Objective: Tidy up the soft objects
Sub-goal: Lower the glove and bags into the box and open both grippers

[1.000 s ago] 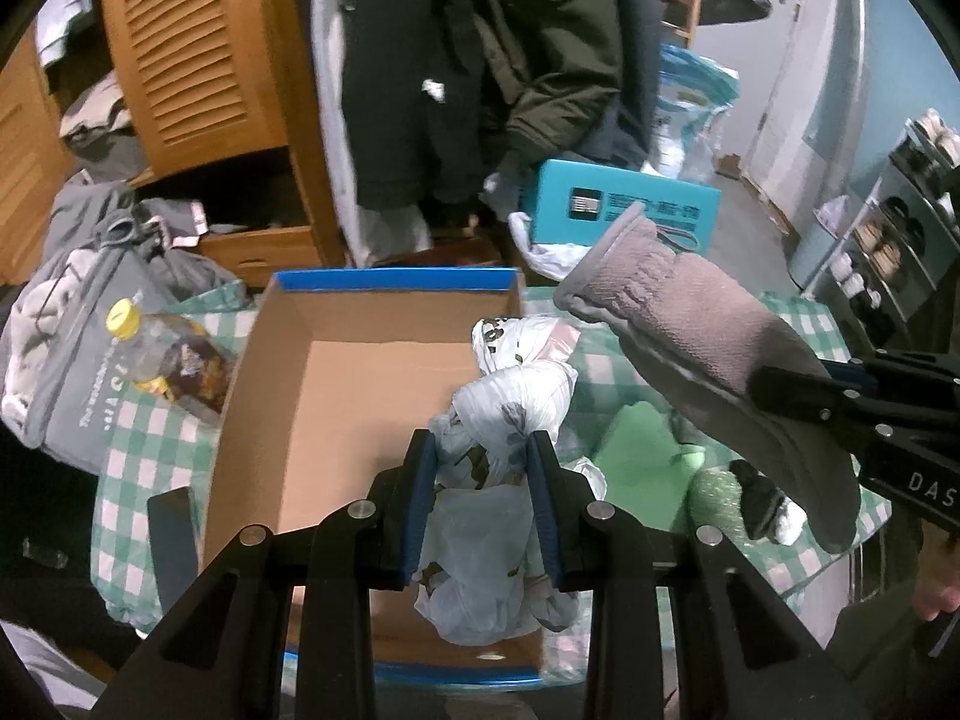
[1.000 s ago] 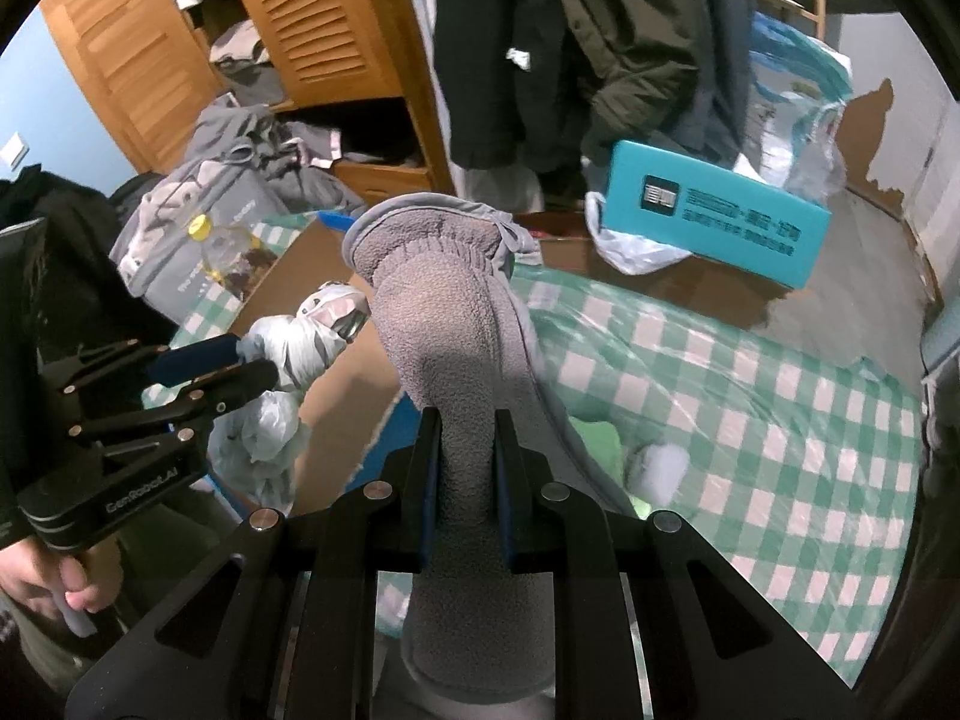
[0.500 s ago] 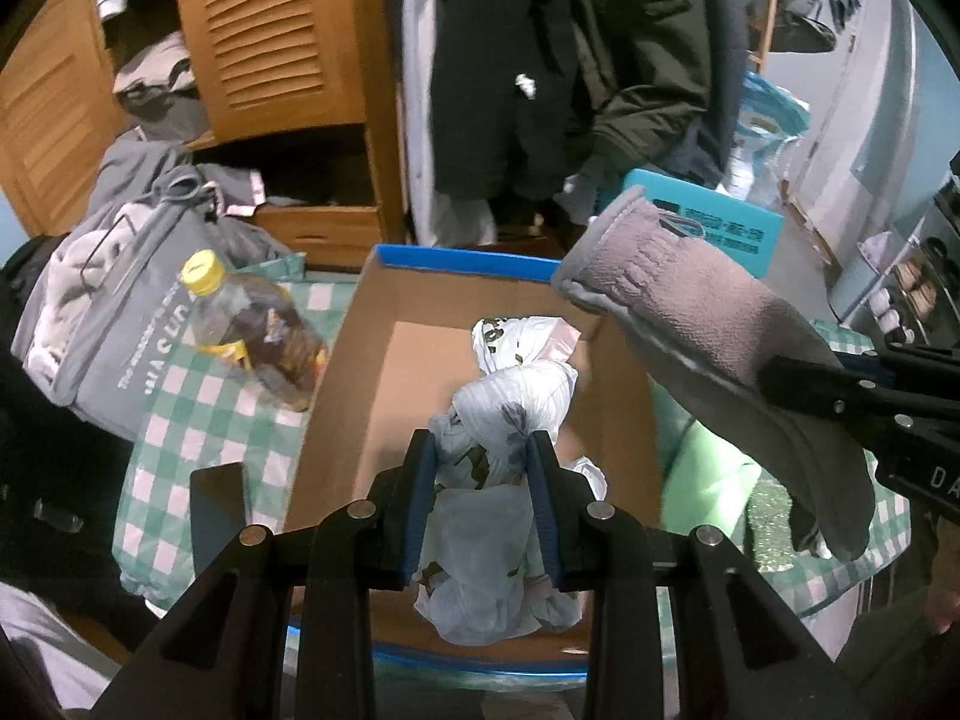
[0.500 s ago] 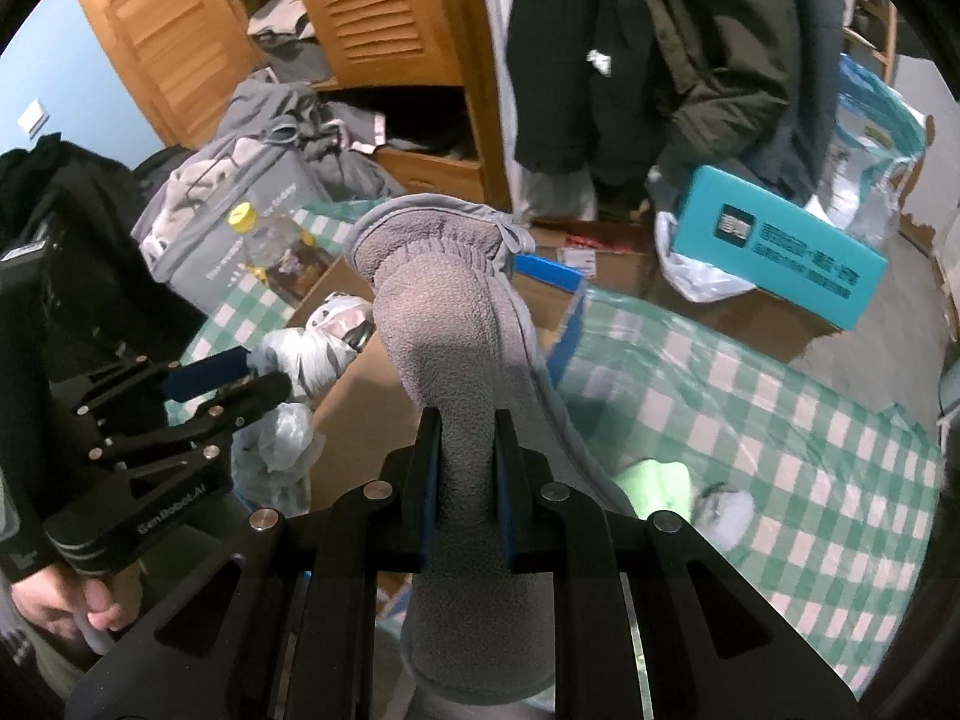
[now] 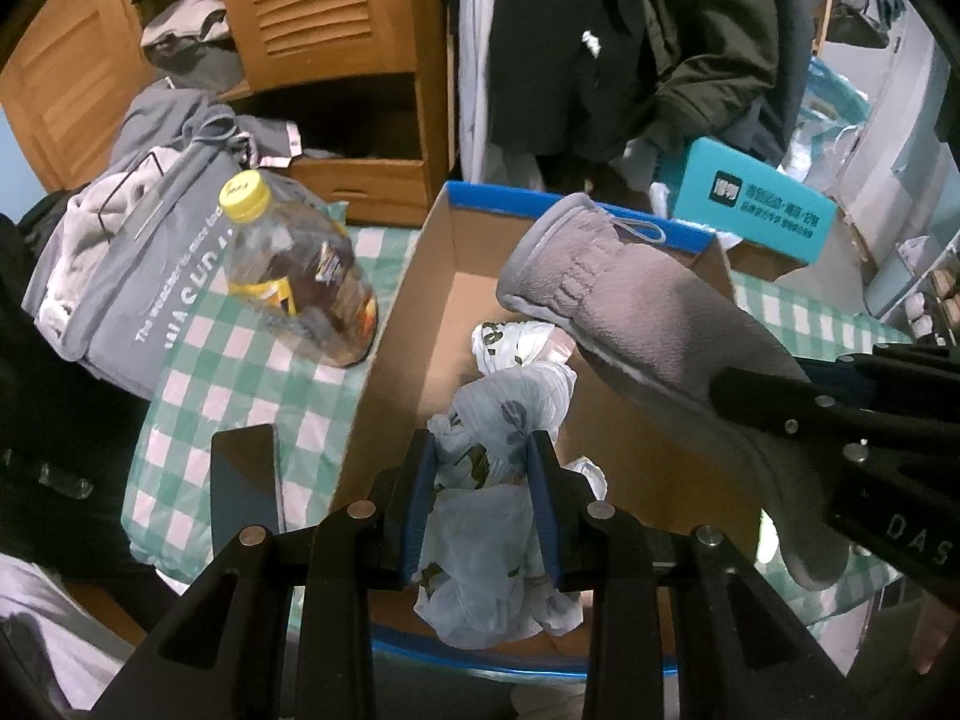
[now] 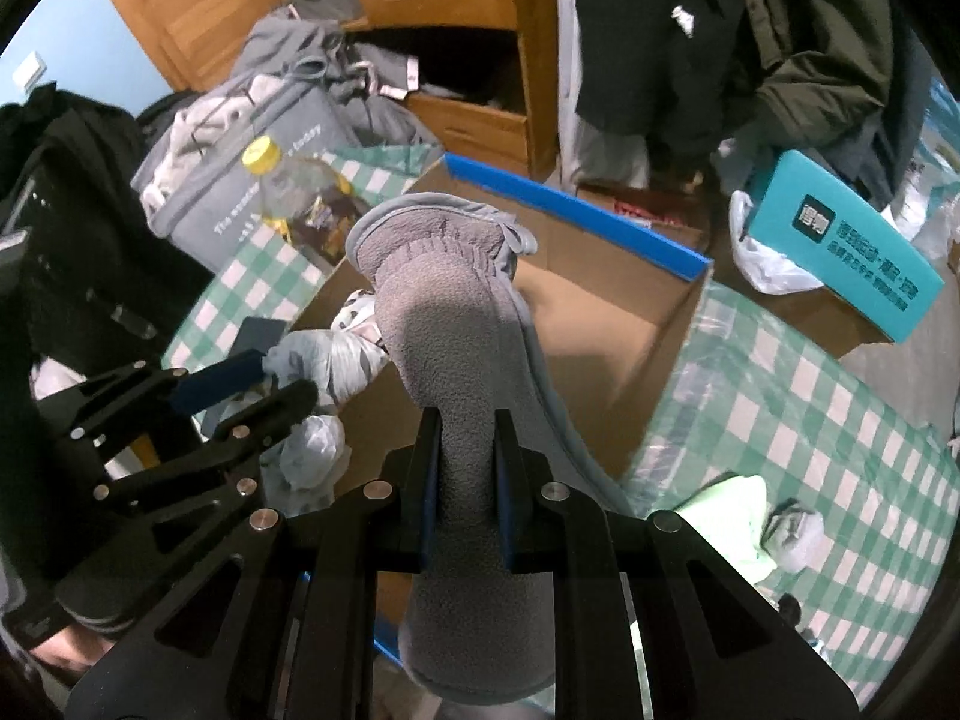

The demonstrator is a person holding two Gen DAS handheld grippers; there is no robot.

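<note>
Your left gripper (image 5: 483, 504) is partly closed, its blue pads pressing both sides of a knotted white plastic bag (image 5: 498, 468) that bulges out above and below the jaws. Your right gripper (image 6: 465, 480) is closed as far as it goes on a grey fleece mitten (image 6: 444, 324), pinched near its middle, the cuff pointing up and away and the fingertip end hanging toward you. Both soft things hang over the open cardboard box (image 5: 414, 276) with the blue rim, the bag at the near left part and the mitten over the right half, crossing above the bag. The box floor looks bare, so by my reading 0 items are stored yet and these 2 are about to be the first. Still left on the green checked cloth (image 6: 780, 396), right of the box, are a pale green cloth (image 6: 729, 516) and a small grey and white fuzzy thing (image 6: 795, 531) beside it. A bottle with a yellow cap (image 5: 288, 270) stands just left of the box; it is not soft and likely stays out. Compared with 1 second ago, both grippers have shifted left over the box: the bottle now sits closer to the left gripper, the mitten covers more of the box opening, and neither grip has changed.
</note>
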